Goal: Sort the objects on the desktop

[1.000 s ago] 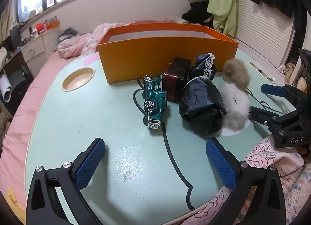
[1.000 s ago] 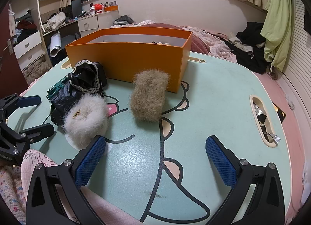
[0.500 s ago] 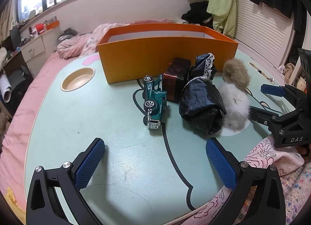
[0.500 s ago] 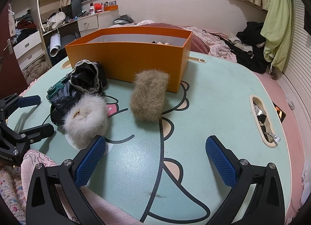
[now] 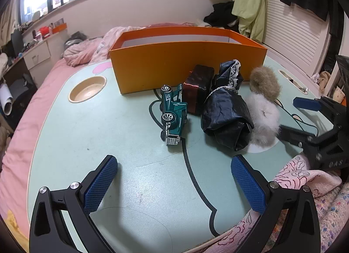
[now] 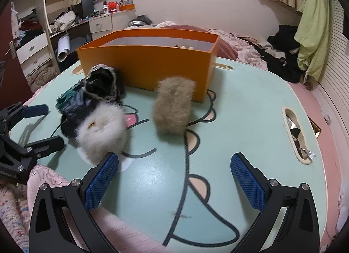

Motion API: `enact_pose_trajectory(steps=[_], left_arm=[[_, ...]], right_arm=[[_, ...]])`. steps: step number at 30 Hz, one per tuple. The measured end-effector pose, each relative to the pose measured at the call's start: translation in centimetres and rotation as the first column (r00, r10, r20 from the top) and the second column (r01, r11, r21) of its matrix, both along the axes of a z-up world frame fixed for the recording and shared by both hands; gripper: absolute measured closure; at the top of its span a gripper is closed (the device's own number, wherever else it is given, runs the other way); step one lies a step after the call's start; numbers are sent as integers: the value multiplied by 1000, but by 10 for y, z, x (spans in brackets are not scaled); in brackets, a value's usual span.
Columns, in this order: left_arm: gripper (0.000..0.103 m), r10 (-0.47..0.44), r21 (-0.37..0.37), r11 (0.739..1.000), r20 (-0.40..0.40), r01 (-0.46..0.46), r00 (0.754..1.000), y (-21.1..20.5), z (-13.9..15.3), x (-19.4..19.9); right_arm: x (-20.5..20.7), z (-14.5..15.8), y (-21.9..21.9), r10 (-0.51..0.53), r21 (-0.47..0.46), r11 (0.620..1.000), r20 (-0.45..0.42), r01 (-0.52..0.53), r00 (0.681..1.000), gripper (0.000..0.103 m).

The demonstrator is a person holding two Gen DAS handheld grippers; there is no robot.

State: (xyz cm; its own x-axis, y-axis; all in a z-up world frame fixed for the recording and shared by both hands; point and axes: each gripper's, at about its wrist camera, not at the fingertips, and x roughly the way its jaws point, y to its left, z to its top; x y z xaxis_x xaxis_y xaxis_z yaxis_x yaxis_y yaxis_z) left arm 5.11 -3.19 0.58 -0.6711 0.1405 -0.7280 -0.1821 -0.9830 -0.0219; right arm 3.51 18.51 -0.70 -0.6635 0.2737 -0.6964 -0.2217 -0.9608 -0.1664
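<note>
The right tool (image 6: 174,177), fingers spread and empty, has moved forward toward the white fluffy pompom (image 6: 100,131); the left tool (image 5: 174,184) stays wide apart and empty. Bare mint-green table (image 5: 109,135) lies before the green toy truck (image 5: 173,114). Only the left view shows the dark red box (image 5: 197,88). Farthest stands the orange cardboard box (image 5: 174,62).

A home bedroom: pink-sheeted bed (image 5: 39,100), hanging clothes (image 6: 312,26), dresser (image 6: 32,52).

Each hand-held gripper (image 5: 174,184) has black angular arms, silver screws and textured blue pads (image 5: 99,184).
</note>
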Motion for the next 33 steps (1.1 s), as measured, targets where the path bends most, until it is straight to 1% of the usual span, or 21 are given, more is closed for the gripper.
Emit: enact_pose_trajectory(steps=[2, 4, 5, 8, 10, 13, 15, 17, 20, 22, 23, 25, 27, 28, 30, 33], left_arm=[[0, 0, 0, 1000, 0, 0, 1000, 0, 0, 0], [0, 0, 0, 1000, -1, 0, 1000, 0, 0, 0], [0, 0, 0, 1000, 0, 0, 1000, 0, 0, 0], [0, 0, 0, 1000, 0, 0, 1000, -1, 0, 0], [0, 0, 0, 1000, -1, 0, 1000, -1, 0, 1], [0, 0, 0, 1000, 0, 0, 1000, -1, 0, 1], [0, 0, 0, 1000, 0, 0, 1000, -1, 0, 1], [0, 0, 0, 1000, 0, 0, 1000, -2, 0, 1], [0, 0, 0, 1000, -1, 0, 1000, -2, 0, 1], [0, 0, 0, 1000, -1, 0, 1000, -2, -1, 2], [0, 0, 0, 1000, -1, 0, 1000, -2, -1, 2], [0, 1, 0, 1000, -1, -1, 1000, -2, -1, 2], [0, 0, 1, 1000, -1, 0, 1000, -2, -1, 2], [0, 0, 1, 1000, -1, 0, 1000, -2, -1, 2], [0, 0, 1, 1000, -2, 0, 1000, -2, -1, 2], [0, 0, 1, 1000, -2, 0, 1000, -2, -1, 2]], right_arm=[[0, 0, -6, 6, 26, 1000, 5, -6, 1000, 0], [1, 1, -9, -16, 67, 998, -1, 16, 1000, 0], [1, 1, -8, -23, 73, 997, -3, 24, 1000, 0], [5, 3, -3, -38, 51, 998, -26, 39, 999, 1], [11, 7, 0, -50, 38, 998, -55, 52, 997, 4], [15, 14, 2, -76, 40, 996, -86, 80, 993, 13], [13, 18, 3, -82, 37, 996, -87, 86, 993, 25], [10, 25, 2, -73, 18, 997, -89, 75, 993, 30], [2, 43, 4, -52, -43, 998, -96, 48, 994, 40], [-8, 59, 9, -38, -102, 994, -95, 28, 995, 45], [-15, 67, 12, -30, -134, 991, -91, 17, 995, 50], [-37, 80, 18, -2, -225, 974, -56, -10, 998, 50], [-66, 90, 25, 32, -332, 943, 6, -28, 999, 50], [-81, 93, 27, 48, -369, 929, 31, -33, 998, 50], [-109, 95, 24, 84, -409, 911, 79, -45, 993, 50], [-150, 86, 10, 121, -426, 903, 155, -44, 980, 50]])
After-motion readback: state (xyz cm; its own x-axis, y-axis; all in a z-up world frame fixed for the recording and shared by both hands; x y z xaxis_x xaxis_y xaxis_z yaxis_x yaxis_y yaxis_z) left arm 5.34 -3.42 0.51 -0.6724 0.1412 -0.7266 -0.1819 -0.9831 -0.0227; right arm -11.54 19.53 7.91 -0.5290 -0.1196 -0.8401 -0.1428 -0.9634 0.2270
